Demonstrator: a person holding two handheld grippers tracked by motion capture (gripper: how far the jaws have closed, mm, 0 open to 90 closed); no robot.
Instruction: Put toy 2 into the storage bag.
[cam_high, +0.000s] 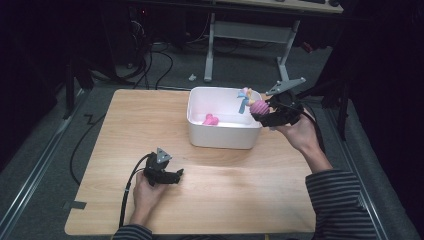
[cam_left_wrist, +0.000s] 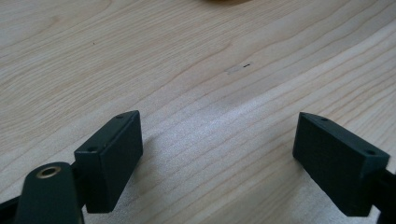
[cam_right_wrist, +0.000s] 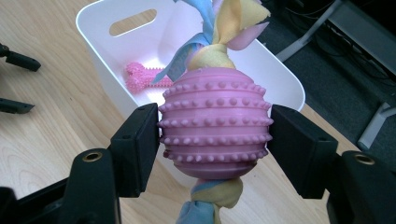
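Note:
My right gripper (cam_high: 261, 111) (cam_right_wrist: 215, 133) is shut on a pink studded ball (cam_high: 259, 107) (cam_right_wrist: 215, 122) with pastel cloth knots threaded through it. It holds the ball above the right rim of a white bin (cam_high: 223, 135) (cam_right_wrist: 98, 28). On the bin's floor lies a pink bone-shaped toy (cam_high: 210, 120) (cam_right_wrist: 144, 77). My left gripper (cam_high: 178, 175) (cam_left_wrist: 217, 156) rests low over the wooden table (cam_high: 125, 130) near its front left, open, with bare wood between its jaws.
The bin stands at the table's far middle. Behind the table are a desk frame (cam_high: 247, 37) and cables (cam_high: 160, 60) on the grey floor. A black cable (cam_high: 127, 190) trails from my left gripper toward the front edge.

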